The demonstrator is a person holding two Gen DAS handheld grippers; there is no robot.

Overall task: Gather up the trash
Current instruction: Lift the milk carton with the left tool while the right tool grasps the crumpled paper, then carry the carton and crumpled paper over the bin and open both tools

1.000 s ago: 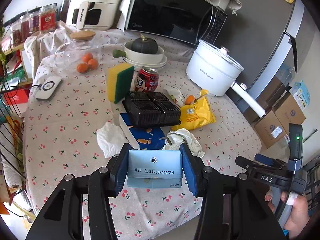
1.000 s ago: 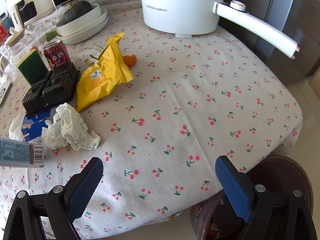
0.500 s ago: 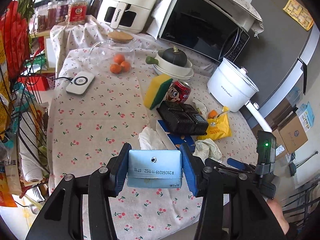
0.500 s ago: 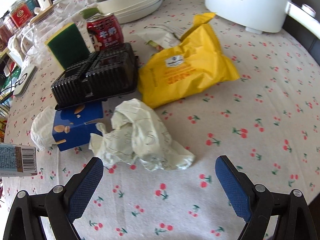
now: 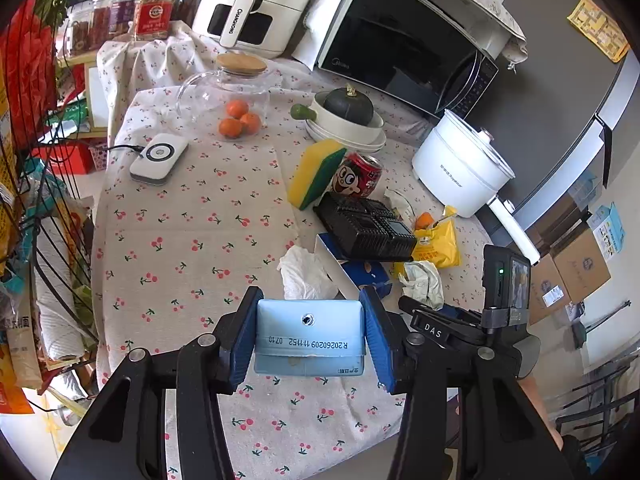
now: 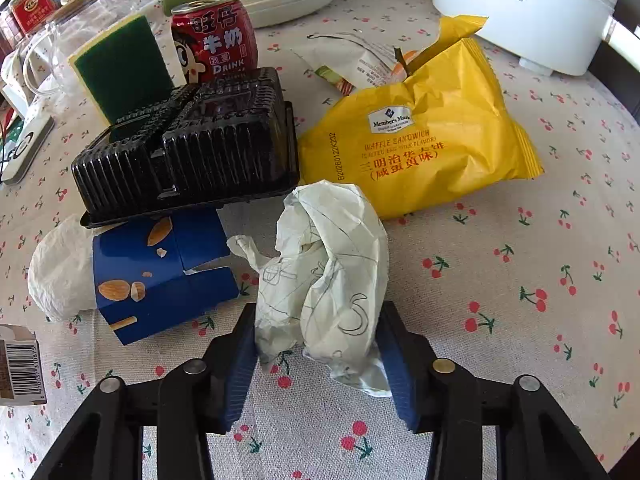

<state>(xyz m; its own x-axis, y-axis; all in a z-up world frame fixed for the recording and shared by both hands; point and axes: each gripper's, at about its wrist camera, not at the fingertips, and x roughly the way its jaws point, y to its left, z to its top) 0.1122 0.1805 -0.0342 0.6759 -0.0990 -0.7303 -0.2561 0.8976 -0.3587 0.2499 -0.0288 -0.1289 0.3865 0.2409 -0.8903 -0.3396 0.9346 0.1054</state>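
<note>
Cherry-print tablecloth (image 6: 500, 320) cluttered: right gripper (image 6: 318, 344), jaws just closing, pinches crumpled paper (image 6: 328, 280) lying beside blue box (image 6: 160, 272), black tray (image 6: 192, 148) and yellow snack bag (image 6: 420, 140) behind it. Left gripper (image 5: 310, 340) clamps light-blue carton (image 5: 310, 336) above the cloth.
</note>
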